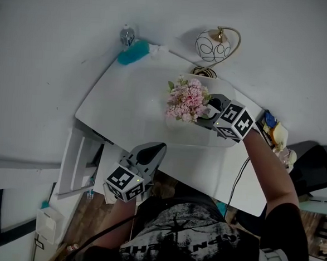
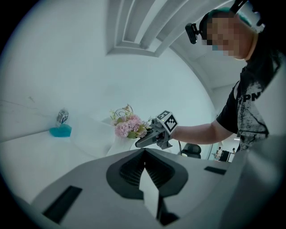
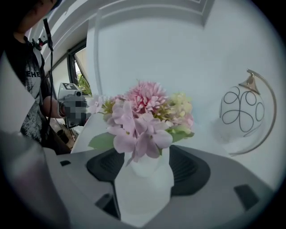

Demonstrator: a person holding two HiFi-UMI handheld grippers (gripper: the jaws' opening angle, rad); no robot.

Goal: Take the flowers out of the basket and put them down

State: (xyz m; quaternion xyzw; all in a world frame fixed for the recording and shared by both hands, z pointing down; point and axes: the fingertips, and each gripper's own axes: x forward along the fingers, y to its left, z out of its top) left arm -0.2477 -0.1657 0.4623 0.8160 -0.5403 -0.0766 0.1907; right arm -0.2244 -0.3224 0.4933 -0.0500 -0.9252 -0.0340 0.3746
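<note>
A bunch of pink and pale green flowers stands upright in a white vase on the white table, towards the back right. My right gripper is at the vase from the right. Its jaws are open, one on each side of the vase's neck, and I cannot see the pads pressing on it. My left gripper hovers at the table's front edge with its jaws shut and nothing in them. No basket shows in any view.
A white globe lamp with a gold arc stands just behind the flowers. A teal object with a small bottle sits at the back left corner. Small items lie at the right edge, a drawer unit at the left.
</note>
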